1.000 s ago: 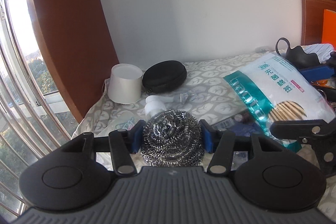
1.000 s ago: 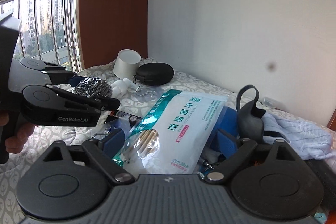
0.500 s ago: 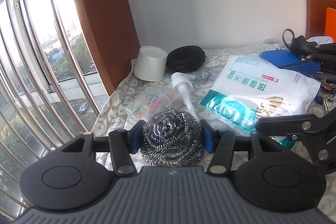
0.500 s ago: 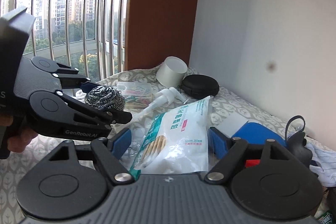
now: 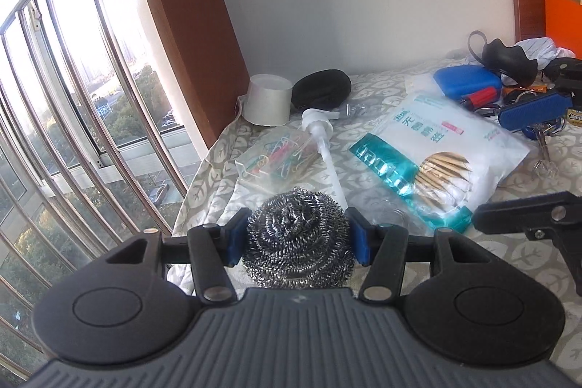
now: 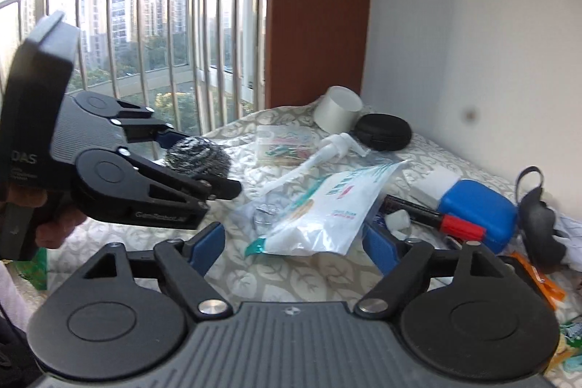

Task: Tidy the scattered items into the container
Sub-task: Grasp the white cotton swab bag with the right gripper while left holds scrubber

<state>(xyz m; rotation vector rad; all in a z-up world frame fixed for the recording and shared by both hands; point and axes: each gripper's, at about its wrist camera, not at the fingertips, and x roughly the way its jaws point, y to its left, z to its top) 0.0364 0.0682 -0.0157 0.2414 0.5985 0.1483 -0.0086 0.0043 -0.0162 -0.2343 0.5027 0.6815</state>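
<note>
left hand-held gripper (image 6: pixel 203 166) gripping steel scourer (image 6: pixel 198 157), apparently

Home bedroom – quilted bed cover (image 5: pixel 382 90), high-rise barred window (image 5: pixel 72 97).

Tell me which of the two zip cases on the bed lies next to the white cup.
The black oval case, right beside the upturned white cup near the wall. The blue case lies apart, among the clutter further right.

Leaf-print bed (image 5: pixel 516 242) bears swab bag (image 5: pixel 440 151)
</note>
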